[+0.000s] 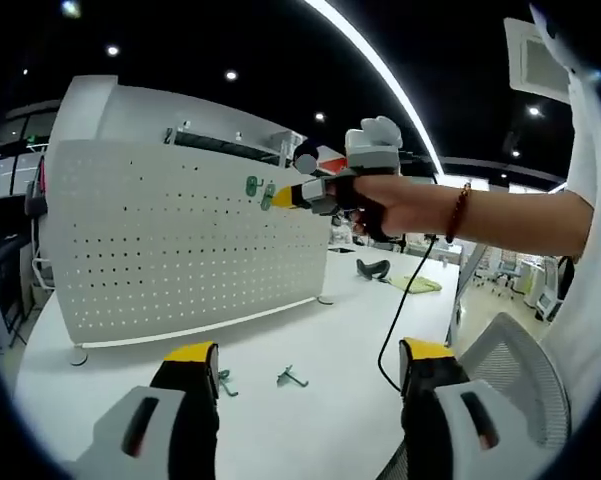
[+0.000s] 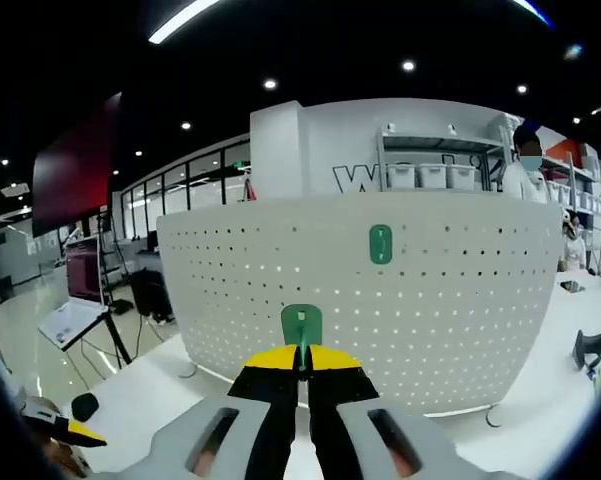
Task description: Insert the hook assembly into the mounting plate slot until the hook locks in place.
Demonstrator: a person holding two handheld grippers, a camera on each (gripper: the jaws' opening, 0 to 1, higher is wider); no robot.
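A white perforated mounting plate [image 1: 180,250] stands upright on the white table [image 1: 310,330]. One green hook [image 1: 251,185] hangs mounted high on it, also seen as the hook on the plate [image 2: 380,244]. A hand holds my right gripper [image 1: 282,197] up against the plate's upper right area, shut on a second green hook [image 1: 267,196]. In the right gripper view that hook [image 2: 302,325] sticks up from the closed yellow tips of the right gripper [image 2: 302,355], a short way in front of the plate [image 2: 280,290]. My left gripper [image 1: 308,365] hangs low and open, holding nothing. Two loose green hooks [image 1: 292,377] [image 1: 226,383] lie on the table between its jaws.
A black cable [image 1: 400,320] trails from the right gripper down across the table. A black object [image 1: 373,268] and a yellow-green cloth [image 1: 417,285] lie farther back. A mesh chair back [image 1: 525,365] stands at the right edge. A person [image 2: 528,165] stands behind the plate.
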